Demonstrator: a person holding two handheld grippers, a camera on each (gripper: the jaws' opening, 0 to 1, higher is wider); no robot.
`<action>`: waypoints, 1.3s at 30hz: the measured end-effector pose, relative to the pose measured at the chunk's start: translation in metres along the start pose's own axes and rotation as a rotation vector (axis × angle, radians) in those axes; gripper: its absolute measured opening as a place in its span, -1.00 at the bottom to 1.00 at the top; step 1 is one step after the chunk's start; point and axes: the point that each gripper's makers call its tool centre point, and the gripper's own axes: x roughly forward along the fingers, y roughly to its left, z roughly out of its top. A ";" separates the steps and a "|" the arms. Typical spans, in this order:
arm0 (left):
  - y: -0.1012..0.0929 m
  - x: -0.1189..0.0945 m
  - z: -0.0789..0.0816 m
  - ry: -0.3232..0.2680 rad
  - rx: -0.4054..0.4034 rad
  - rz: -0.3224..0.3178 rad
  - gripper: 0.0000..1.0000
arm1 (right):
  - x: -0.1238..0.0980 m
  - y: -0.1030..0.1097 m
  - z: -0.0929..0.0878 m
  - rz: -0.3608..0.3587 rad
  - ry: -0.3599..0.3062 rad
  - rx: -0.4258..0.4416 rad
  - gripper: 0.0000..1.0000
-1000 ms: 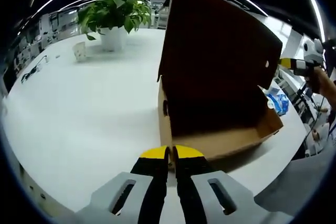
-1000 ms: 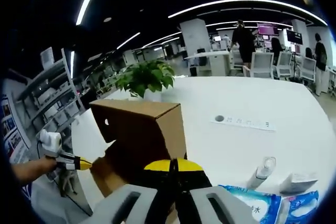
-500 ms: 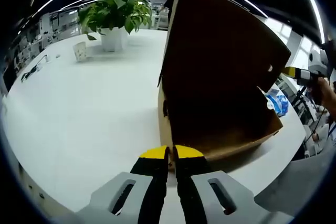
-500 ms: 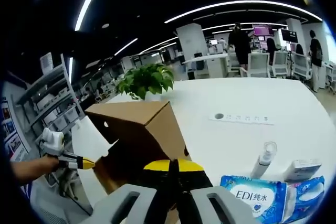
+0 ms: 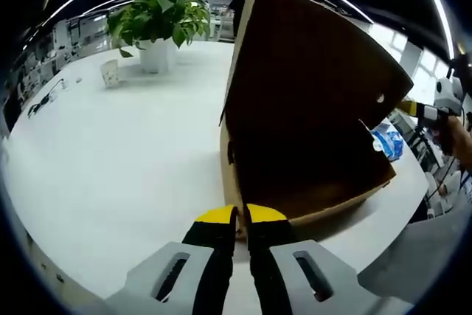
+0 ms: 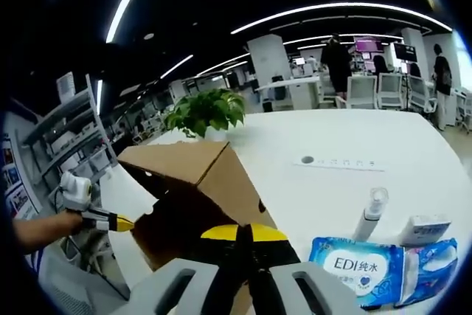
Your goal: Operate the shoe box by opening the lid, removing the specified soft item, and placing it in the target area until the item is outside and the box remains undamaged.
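Cardboard shoe box [image 5: 310, 145] stands on the white table [image 5: 110, 167], its lid raised steeply and its dark inside facing the left gripper view. At six o'clock in that view the left gripper [image 5: 237, 219] has its yellow-tipped jaws pressed together, clenched on the box's near bottom edge. At three o'clock the right gripper [image 5: 431, 112] reaches in, held by a hand; whether it touches the lid cannot be told. A potted plant [image 5: 156, 23] stands at eleven o'clock, far back on the table.

In the right gripper view the box [image 6: 195, 193] sits at seven o'clock with its lid tilted. The right gripper's jaws at six o'clock are closed together; what they grasp cannot be told. A pack of wet wipes [image 6: 358, 271] lies at four o'clock, with a small bottle [image 6: 371, 212] just beyond it. The soft item cannot be made out inside the box.
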 end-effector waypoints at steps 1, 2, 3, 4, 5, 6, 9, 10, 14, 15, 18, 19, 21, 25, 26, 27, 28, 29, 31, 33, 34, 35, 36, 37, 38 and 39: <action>0.000 0.000 0.000 0.000 -0.003 0.000 -0.94 | -0.001 0.001 -0.002 -0.002 0.004 -0.008 -1.00; 0.000 0.000 0.001 -0.001 -0.006 0.000 -0.94 | -0.001 0.001 -0.003 -0.001 0.006 -0.017 -1.00; 0.000 0.000 0.001 -0.002 -0.009 0.000 -0.94 | -0.002 0.002 -0.003 -0.002 0.006 -0.027 -1.00; 0.000 0.000 0.002 -0.004 -0.009 -0.001 -0.93 | -0.002 0.002 -0.004 -0.002 0.006 -0.031 -1.00; 0.000 -0.001 0.003 -0.009 -0.009 -0.001 -0.94 | -0.003 0.003 -0.005 -0.002 0.007 -0.036 -1.00; 0.001 -0.002 0.005 -0.016 -0.007 0.000 -0.95 | -0.004 0.003 -0.005 -0.003 0.007 -0.039 -1.00; 0.003 -0.006 0.012 -0.039 -0.007 0.008 -0.97 | -0.005 0.004 -0.007 -0.001 0.010 -0.046 -1.00; 0.004 -0.007 0.014 -0.043 -0.005 0.012 -0.95 | -0.005 0.004 -0.008 0.001 0.011 -0.044 -1.00; 0.005 -0.011 0.020 -0.065 0.006 0.019 -0.89 | -0.007 0.006 -0.013 0.000 0.018 -0.058 -1.00; 0.005 -0.012 0.021 -0.068 0.007 0.018 -0.88 | -0.007 0.007 -0.014 0.000 0.020 -0.062 -1.00; 0.004 -0.015 0.025 -0.079 0.019 0.020 -0.85 | -0.008 0.009 -0.017 0.003 0.023 -0.083 -0.99; 0.004 -0.015 0.025 -0.077 0.019 0.021 -0.85 | -0.008 0.009 -0.018 0.002 0.024 -0.089 -0.99; 0.004 -0.016 0.026 -0.078 0.021 0.019 -0.83 | -0.009 0.010 -0.020 0.000 0.027 -0.107 -0.98; 0.002 -0.019 0.031 -0.101 0.030 0.017 -0.78 | -0.011 0.012 -0.023 0.002 0.034 -0.115 -0.96; 0.001 -0.020 0.033 -0.105 0.034 0.014 -0.77 | -0.011 0.012 -0.025 0.003 0.038 -0.124 -0.96; 0.001 -0.021 0.034 -0.109 0.040 0.011 -0.76 | -0.012 0.013 -0.025 0.004 0.038 -0.129 -0.95; -0.001 -0.021 0.035 -0.111 0.051 0.006 -0.76 | -0.012 0.013 -0.026 0.007 0.040 -0.133 -0.94; -0.001 -0.022 0.035 -0.112 0.055 0.002 -0.75 | -0.013 0.014 -0.027 0.011 0.040 -0.134 -0.93; -0.003 -0.023 0.037 -0.119 0.066 -0.006 -0.74 | -0.014 0.015 -0.031 0.019 0.046 -0.144 -0.92; -0.004 -0.024 0.037 -0.123 0.071 -0.014 -0.72 | -0.014 0.016 -0.034 0.023 0.050 -0.150 -0.91; -0.005 -0.024 0.038 -0.126 0.076 -0.018 -0.72 | -0.014 0.016 -0.036 0.027 0.053 -0.155 -0.90; -0.005 -0.024 0.038 -0.127 0.078 -0.019 -0.71 | -0.014 0.016 -0.037 0.029 0.055 -0.159 -0.89; -0.005 -0.025 0.038 -0.128 0.083 -0.020 -0.70 | -0.015 0.017 -0.038 0.031 0.058 -0.163 -0.88; -0.006 -0.025 0.039 -0.134 0.089 -0.023 -0.70 | -0.015 0.018 -0.039 0.035 0.058 -0.169 -0.87; -0.007 -0.026 0.040 -0.140 0.092 -0.027 -0.70 | -0.015 0.019 -0.041 0.037 0.061 -0.177 -0.86; -0.008 -0.027 0.041 -0.145 0.095 -0.031 -0.70 | -0.015 0.019 -0.042 0.040 0.064 -0.187 -0.85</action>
